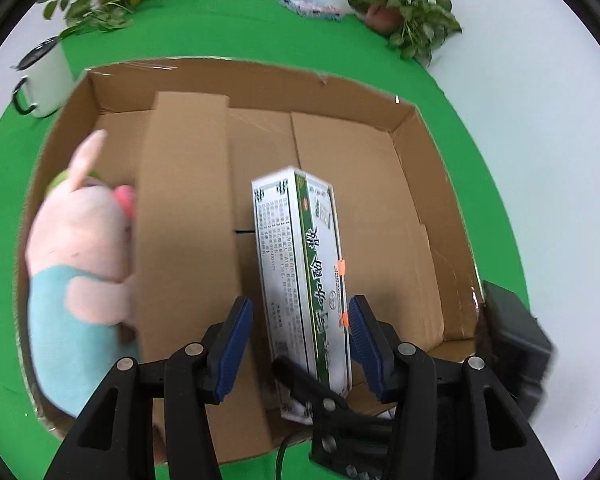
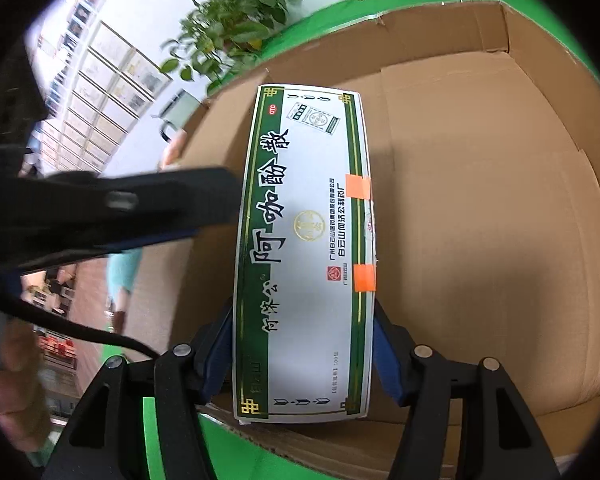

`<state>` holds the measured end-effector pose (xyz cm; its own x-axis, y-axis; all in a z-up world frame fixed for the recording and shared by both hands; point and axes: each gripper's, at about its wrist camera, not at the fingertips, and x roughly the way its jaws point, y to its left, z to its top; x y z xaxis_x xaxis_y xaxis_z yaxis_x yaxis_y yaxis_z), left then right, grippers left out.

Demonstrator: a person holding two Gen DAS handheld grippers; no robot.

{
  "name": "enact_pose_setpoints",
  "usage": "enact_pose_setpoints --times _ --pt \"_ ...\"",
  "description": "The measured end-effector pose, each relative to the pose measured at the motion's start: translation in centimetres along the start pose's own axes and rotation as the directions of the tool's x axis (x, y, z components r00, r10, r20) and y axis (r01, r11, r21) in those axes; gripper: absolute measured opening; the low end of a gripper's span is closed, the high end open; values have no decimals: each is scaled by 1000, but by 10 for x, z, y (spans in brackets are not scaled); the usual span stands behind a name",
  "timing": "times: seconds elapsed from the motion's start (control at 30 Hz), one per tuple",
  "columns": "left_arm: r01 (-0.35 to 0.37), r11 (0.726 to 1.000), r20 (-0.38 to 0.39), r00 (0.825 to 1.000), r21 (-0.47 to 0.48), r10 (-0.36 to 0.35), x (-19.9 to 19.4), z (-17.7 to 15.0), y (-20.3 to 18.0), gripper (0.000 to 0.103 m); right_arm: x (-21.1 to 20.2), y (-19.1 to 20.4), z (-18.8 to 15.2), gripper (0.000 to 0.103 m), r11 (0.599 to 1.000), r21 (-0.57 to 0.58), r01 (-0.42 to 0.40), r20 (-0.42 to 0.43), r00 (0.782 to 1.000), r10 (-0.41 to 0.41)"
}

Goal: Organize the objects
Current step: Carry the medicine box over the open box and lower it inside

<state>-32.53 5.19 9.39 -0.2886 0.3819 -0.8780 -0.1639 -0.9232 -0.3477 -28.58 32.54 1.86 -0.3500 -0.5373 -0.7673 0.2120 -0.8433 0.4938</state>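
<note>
Right gripper [image 2: 304, 356] clamped on the medicine box [image 2: 304, 248], frame centre, held over the cardboard box [image 2: 480, 200]. Left gripper [image 1: 300, 344] apart, pads straddling it, not pressing. Risk: box stands on its narrow edge, likely topples on release. Cardboard box also holds a plush pig [image 1: 80, 272] at left wall.
</note>
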Motion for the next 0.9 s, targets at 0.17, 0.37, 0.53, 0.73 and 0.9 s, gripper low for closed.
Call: enact_pose_setpoints --times 0.17,0.37,0.53,0.73,0.9 --pt "16 1000 38 999 -8 -16 -20 -15 19 48 8 8 0 64 1000 -7 17 -28 999 -17" --pt "44 999 66 997 -22 -42 -27 -31 33 48 -3 10 -6 66 1000 -27 13 -4 1000 -13" --pt "43 999 116 992 -23 -41 -31 -44 33 48 -15 11 -10 71 997 -71 40 44 998 -36" --pt "45 999 219 975 -24 -39 -53 -62 34 48 -18 20 -10 83 997 -72 21 58 998 -16" --pt "6 1000 274 962 -16 -1 -76 -76 39 48 -16 25 -8 79 994 -72 77 76 995 -72"
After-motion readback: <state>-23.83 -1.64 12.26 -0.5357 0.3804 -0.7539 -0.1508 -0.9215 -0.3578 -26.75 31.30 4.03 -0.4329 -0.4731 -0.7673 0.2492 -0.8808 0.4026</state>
